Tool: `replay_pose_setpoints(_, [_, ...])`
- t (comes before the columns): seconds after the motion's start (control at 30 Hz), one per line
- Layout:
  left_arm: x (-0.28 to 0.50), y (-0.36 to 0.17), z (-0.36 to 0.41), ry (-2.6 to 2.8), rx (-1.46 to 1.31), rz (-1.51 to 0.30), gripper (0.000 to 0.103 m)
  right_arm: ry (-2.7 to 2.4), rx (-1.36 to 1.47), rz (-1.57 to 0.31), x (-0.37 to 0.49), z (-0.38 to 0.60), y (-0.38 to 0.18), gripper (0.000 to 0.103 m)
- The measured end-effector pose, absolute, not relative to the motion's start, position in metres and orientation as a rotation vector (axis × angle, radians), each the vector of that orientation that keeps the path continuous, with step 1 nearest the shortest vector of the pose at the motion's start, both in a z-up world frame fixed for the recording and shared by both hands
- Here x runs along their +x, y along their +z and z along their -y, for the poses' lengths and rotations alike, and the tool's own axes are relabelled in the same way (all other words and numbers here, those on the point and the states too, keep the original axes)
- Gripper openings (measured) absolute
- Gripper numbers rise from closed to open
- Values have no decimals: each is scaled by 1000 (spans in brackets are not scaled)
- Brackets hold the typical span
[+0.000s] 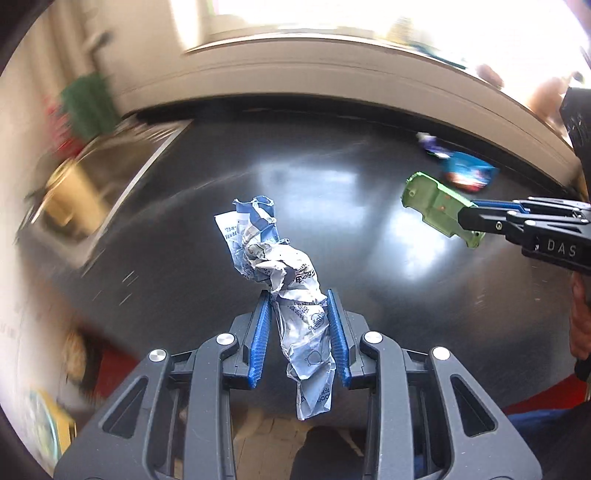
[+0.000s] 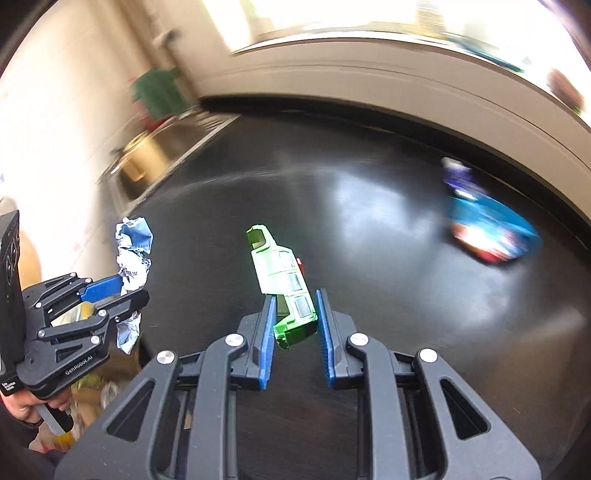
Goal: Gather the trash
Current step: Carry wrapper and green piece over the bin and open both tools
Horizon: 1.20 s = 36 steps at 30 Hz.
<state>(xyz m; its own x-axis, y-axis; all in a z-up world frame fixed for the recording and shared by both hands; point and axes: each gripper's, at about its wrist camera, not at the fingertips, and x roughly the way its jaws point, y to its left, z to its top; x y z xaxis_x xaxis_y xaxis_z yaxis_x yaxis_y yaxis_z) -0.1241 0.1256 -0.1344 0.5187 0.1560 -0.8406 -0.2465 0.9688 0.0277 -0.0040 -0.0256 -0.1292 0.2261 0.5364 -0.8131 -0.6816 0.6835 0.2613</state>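
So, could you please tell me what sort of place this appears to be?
Probably a home kitchen: a steel sink with a brass-coloured pot in it is set beside a glossy black counter, under a bright window.

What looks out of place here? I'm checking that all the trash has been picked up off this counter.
Two wrappers are left on the dark counter near its far edge: a blue packet and a purple one just behind it. The crumpled wrapper and the green plastic piece are held in the grippers.
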Motion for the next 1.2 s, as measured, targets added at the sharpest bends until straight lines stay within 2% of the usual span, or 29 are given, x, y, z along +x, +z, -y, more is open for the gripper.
replay_pose_setpoints(0.27, [-226, -154, -209, 526, -286, -1017, 30, 1157, -335, -1069, -75, -109, -133, 22])
replay_pose_setpoints(0.6, [-329, -216, -262, 695, -489, -1060, 30, 1411, -629, -1143, -181, -239, -180, 22])
replay_pose_setpoints(0.8, [-355, -265, -286, 723, -576, -1071, 30, 1423, -745, -1182, -215, -292, -222, 22])
replay_pose_setpoints(1.0, [-362, -293, -309, 720, -631, -1061, 30, 1395, -827, -1218, -223, -320, -257, 22])
replay_pose_setpoints(1.2, [-364, -309, -321, 706, -647, -1073, 30, 1374, -831, -1243, -219, -333, -269, 22])
